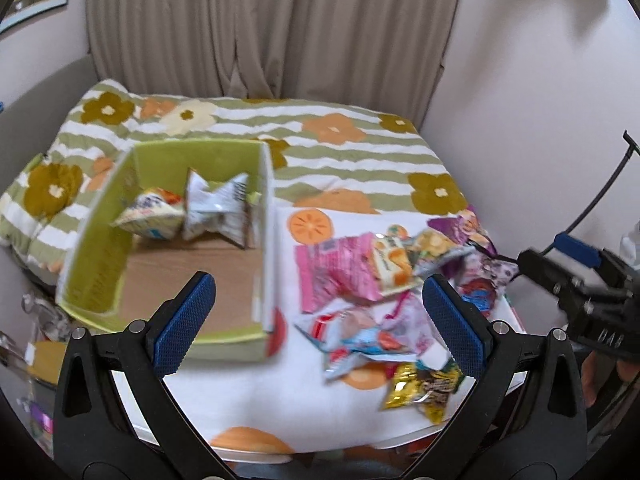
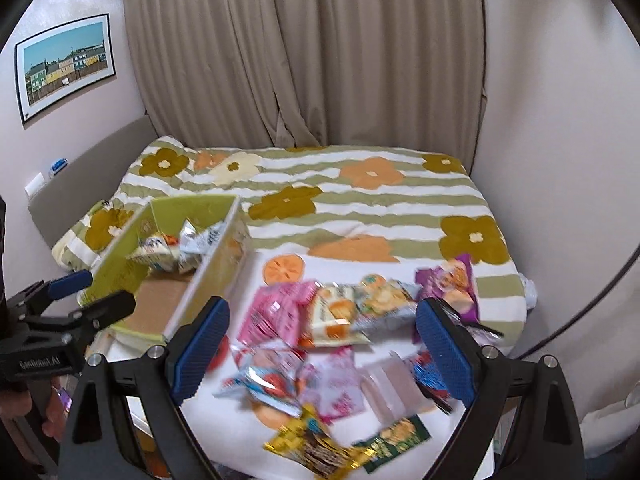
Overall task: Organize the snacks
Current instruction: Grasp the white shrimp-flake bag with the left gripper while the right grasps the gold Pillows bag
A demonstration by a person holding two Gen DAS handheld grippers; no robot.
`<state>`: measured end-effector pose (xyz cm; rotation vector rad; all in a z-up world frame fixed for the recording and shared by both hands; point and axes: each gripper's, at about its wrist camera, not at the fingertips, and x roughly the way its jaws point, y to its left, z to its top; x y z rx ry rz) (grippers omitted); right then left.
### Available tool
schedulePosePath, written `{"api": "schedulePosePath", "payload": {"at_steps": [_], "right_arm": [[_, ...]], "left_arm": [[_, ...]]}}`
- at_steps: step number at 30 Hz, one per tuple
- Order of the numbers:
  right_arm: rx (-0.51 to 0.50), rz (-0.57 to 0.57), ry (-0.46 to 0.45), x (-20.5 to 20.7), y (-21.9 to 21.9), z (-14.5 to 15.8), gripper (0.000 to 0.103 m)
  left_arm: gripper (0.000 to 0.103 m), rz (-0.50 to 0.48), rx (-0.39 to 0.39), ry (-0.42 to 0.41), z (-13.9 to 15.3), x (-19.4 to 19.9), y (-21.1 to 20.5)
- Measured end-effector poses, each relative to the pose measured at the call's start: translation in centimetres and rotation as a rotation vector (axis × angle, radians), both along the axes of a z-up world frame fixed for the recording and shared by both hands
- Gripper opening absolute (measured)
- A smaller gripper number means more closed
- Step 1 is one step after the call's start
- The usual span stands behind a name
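Observation:
A green cardboard box (image 1: 100, 256) (image 2: 120, 256) stands on the left of a small white table with orange prints (image 1: 256, 396) (image 2: 224, 424). Two snack packets (image 1: 192, 208) (image 2: 176, 248) lie at its far end. A heap of loose snack packets (image 1: 380, 300) (image 2: 320, 340) lies to the right of the box, among them a pink bag (image 1: 336, 272) (image 2: 276, 308) and a yellow packet (image 1: 420, 392) (image 2: 316, 448). My left gripper (image 1: 320, 320) is open and empty above the box's right wall. My right gripper (image 2: 320, 356) is open and empty over the heap.
A bed with a green-striped flower quilt (image 1: 340, 160) (image 2: 360, 208) lies behind the table. Beige curtains (image 2: 304, 60) hang at the back. Walls close in on both sides, with a framed picture (image 2: 64, 64) on the left one. Clutter (image 1: 36, 360) sits below the table's left edge.

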<state>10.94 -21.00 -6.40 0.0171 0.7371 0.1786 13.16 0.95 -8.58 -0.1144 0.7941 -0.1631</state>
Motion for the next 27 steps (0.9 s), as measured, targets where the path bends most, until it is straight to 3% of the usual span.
{"api": "schedulePosePath", "payload": {"at_steps": [3, 9, 18, 21, 25, 27], "right_arm": [[0.016, 0.018, 0.032, -0.6, -2.1, -1.9, 0.093], [0.0, 0.073, 0.102, -1.3, -4.3, -6.7, 0.093], [-0.012, 0.226, 0.172, -2.0, -4.5, -14.2, 0.093], [-0.031, 0.286, 0.185, -2.5, -3.6, -15.8, 0.093], [-0.057, 0.367, 0.215, -2.9, -2.3, -17.7, 0.093], [-0.049, 0.404, 0.226, -3.0, -1.8, -18.3, 0.093]], "left_arm": [[0.103, -0.005, 0.025, 0.026, -1.8, 0.5, -2.5], [0.103, -0.032, -0.003, 0.111, -6.4, 2.0, -5.9], [0.102, -0.009, 0.03, 0.222, -13.4, 4.4, -8.2], [0.098, 0.02, 0.013, 0.253, -14.8, 5.1, -7.9], [0.08, 0.019, 0.019, 0.31, -16.9, 5.7, -7.9], [0.078, 0.026, -0.002, 0.341, -18.0, 5.7, -7.5]]}}
